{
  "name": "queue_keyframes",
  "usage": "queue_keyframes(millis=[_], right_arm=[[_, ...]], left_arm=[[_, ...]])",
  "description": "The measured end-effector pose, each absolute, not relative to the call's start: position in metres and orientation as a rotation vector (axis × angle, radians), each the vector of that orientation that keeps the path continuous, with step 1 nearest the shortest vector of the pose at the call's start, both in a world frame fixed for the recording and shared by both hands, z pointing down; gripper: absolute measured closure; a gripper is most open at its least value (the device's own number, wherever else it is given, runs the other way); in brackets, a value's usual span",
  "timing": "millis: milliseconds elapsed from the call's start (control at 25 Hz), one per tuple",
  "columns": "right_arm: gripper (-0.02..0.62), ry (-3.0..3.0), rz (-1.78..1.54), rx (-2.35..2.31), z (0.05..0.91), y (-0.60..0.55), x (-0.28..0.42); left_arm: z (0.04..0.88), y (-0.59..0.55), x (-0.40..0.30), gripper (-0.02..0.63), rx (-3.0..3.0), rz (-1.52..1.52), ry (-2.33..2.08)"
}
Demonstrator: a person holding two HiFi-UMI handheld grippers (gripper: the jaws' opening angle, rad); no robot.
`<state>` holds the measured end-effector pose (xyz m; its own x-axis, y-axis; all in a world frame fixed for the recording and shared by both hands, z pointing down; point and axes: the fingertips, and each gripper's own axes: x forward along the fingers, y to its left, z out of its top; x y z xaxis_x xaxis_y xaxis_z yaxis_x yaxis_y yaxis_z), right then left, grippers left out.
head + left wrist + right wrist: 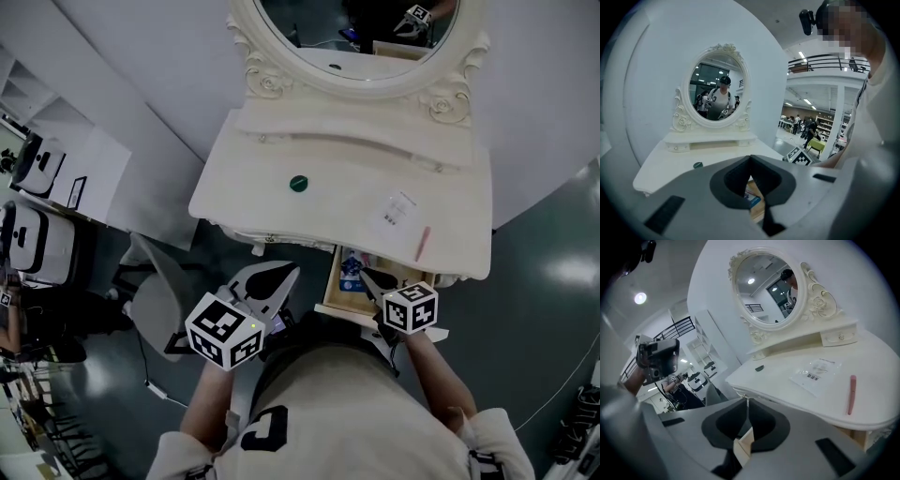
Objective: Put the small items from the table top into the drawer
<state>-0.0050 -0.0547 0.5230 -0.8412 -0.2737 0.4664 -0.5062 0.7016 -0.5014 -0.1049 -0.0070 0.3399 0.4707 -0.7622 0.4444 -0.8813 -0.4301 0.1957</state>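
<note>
Three small items lie on the white dressing table [253, 178]: a green round cap [298, 184], a clear labelled packet [397, 210] and a pink pen [423, 243]. Under the table's front edge a wooden drawer [330, 289] stands pulled out, with a blue packet [352, 274] inside. My left gripper [289, 274] hangs shut and empty in front of the table, left of the drawer. My right gripper [367, 276] is over the drawer, its jaws together with nothing between them. The right gripper view shows the cap [759, 367], packet [815, 376] and pen [851, 393] ahead.
An oval mirror [361, 42] in a carved frame stands on a raised shelf [347, 141] at the table's back. A grey chair [159, 291] stands to the left below the table. White cases [37, 169] line the far left.
</note>
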Motion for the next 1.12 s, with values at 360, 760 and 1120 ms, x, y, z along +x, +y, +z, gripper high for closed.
queue_keyframes(millis=[360, 760, 1120], right_arm=[[0.565, -2.612, 1.042, 0.374, 0.498, -0.016, -0.029], [0.565, -2.645, 1.111, 0.386, 0.471, -0.008, -0.047], [0.565, -2.648, 1.117, 0.438, 0.449, -0.016, -0.081]], left_arm=[[0.339, -0.005, -0.111, 0.551, 2.300, 0.433, -1.417], [0.351, -0.010, -0.132, 0.551, 2.312, 0.412, -1.395], [0.366, -0.043, -0.176, 0.551, 2.337, 0.384, -1.338]])
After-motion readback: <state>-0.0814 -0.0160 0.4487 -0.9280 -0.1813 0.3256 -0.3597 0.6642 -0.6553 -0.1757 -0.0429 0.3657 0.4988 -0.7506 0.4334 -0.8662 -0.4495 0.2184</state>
